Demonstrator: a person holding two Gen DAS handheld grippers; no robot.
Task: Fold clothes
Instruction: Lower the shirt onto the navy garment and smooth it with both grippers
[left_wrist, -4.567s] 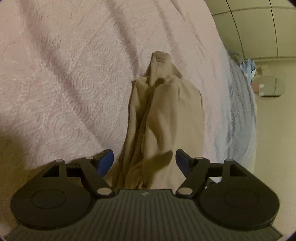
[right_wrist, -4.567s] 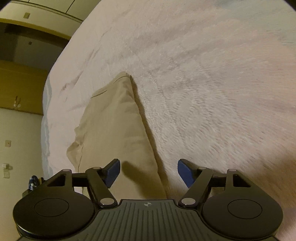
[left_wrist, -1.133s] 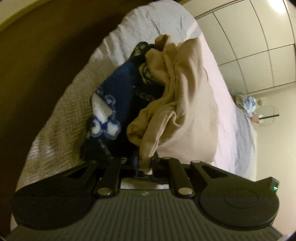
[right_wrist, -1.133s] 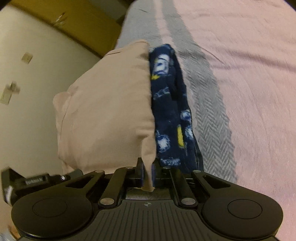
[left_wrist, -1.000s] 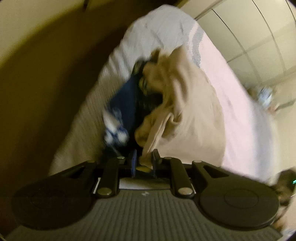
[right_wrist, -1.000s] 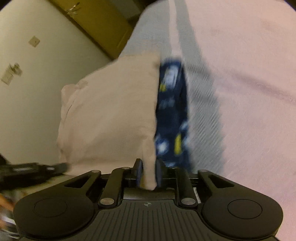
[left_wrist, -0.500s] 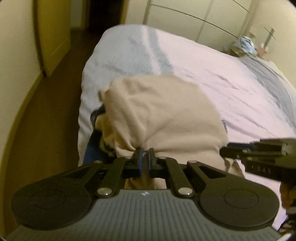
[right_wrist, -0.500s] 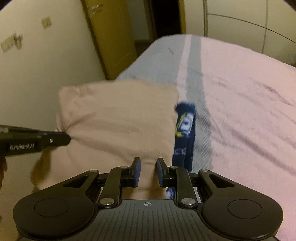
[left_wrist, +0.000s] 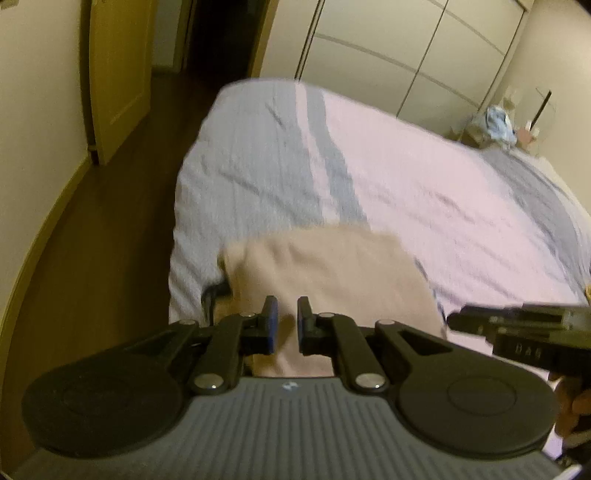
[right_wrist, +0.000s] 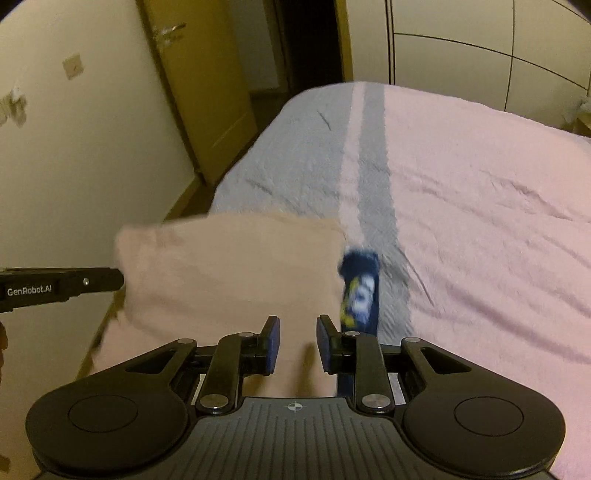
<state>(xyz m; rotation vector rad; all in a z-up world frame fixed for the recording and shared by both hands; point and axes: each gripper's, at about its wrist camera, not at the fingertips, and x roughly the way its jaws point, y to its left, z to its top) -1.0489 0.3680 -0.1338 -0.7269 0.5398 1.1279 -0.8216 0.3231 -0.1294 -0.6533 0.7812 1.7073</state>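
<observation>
Beige garment (right_wrist: 229, 277) between parted left gripper (left_wrist: 287, 325), right gripper (right_wrist: 297, 343).

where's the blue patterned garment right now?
In the right wrist view, the blue patterned garment shows just right of the beige garment, beyond the right gripper, over the bed's grey stripe. The left wrist view doesn't show it clearly.

left claw (left_wrist: 283, 319) parted, right claw (right_wrist: 298, 336) parted

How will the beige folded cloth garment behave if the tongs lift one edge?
Probably floppy: the beige folded cloth garment has soft rounded corners and no crisp edges. Likely light: the fabric looks thin. Lifted by one edge with the right tongs, the fold would probably fall open.
</observation>
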